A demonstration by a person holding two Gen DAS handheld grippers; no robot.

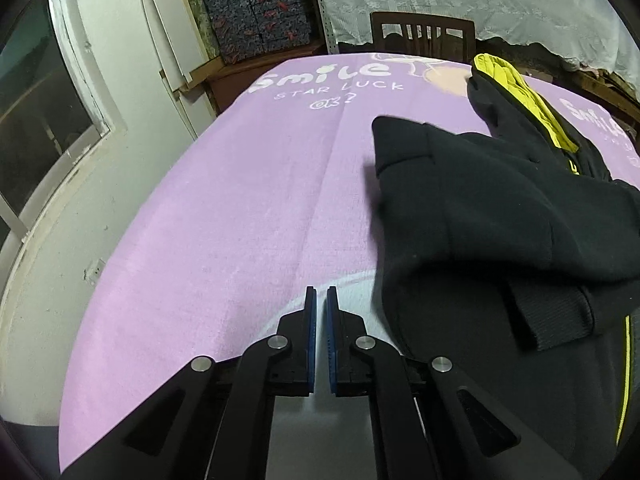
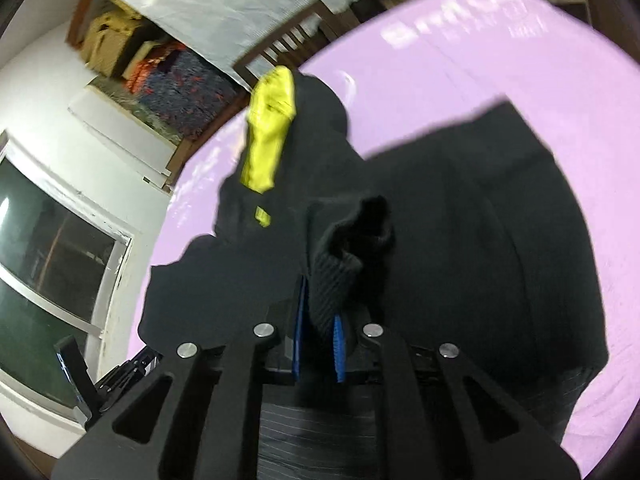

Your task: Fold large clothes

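My right gripper [image 2: 320, 300] pinched the ribbed cuff [image 2: 332, 280] of the black hoodie [image 2: 460, 240], its blue pads pressed onto the knit from both sides. My left gripper [image 1: 321, 300] had its jaws pressed together on nothing, over bare pink blanket [image 1: 240, 200] just beside the hoodie's near edge. The hoodie lay spread on that blanket, body low and broad, and its yellow-lined hood [image 1: 516, 84] sat at the hoodie's far end, toward the wooden chair [image 1: 420, 36].

As I judged it, the coming move turned on this: the sleeve I held rose from the hoodie's body and ran away from my right jaws toward the hood, so its long axis ran roughly along the garment's length and the cuff had to be carried across the body. My right hand was plainly the nearer; my left stood off the hoodie's side, touching no cloth.

The left wrist view showed the hoodie's side edge and a ribbed band [image 1: 560, 320] that the right wrist view hid behind the cuff; only the right wrist view showed the grip itself
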